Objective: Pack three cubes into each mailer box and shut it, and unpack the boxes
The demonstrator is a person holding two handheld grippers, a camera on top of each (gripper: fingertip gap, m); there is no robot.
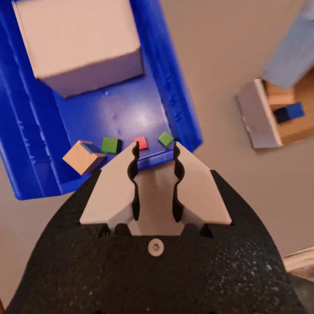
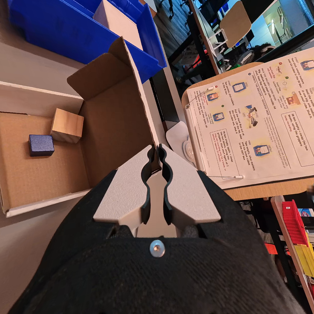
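Observation:
In the left wrist view a blue bin (image 1: 102, 115) holds a shut white mailer box (image 1: 76, 42), a big wooden cube (image 1: 81, 156), a green cube (image 1: 109, 144), a small red cube (image 1: 141, 141) and a small green cube (image 1: 165, 138). My left gripper (image 1: 155, 144) is open and empty above the bin's near end, its left fingertip by the red cube. An open mailer box (image 1: 254, 115) to the right holds a blue cube (image 1: 290, 112). My right gripper (image 2: 157, 147) is shut on the edge of that box's raised lid (image 2: 115, 102). A wooden cube (image 2: 68, 124) and the blue cube (image 2: 41, 144) lie inside.
The blue bin (image 2: 68, 34) with the white mailer (image 2: 122, 23) stands behind the open box. A printed sheet on a wooden board (image 2: 254, 119) stands to the right past the table edge. Shelves with red and yellow items (image 2: 294, 224) are at lower right. The grey table (image 1: 220, 186) lies between bin and box.

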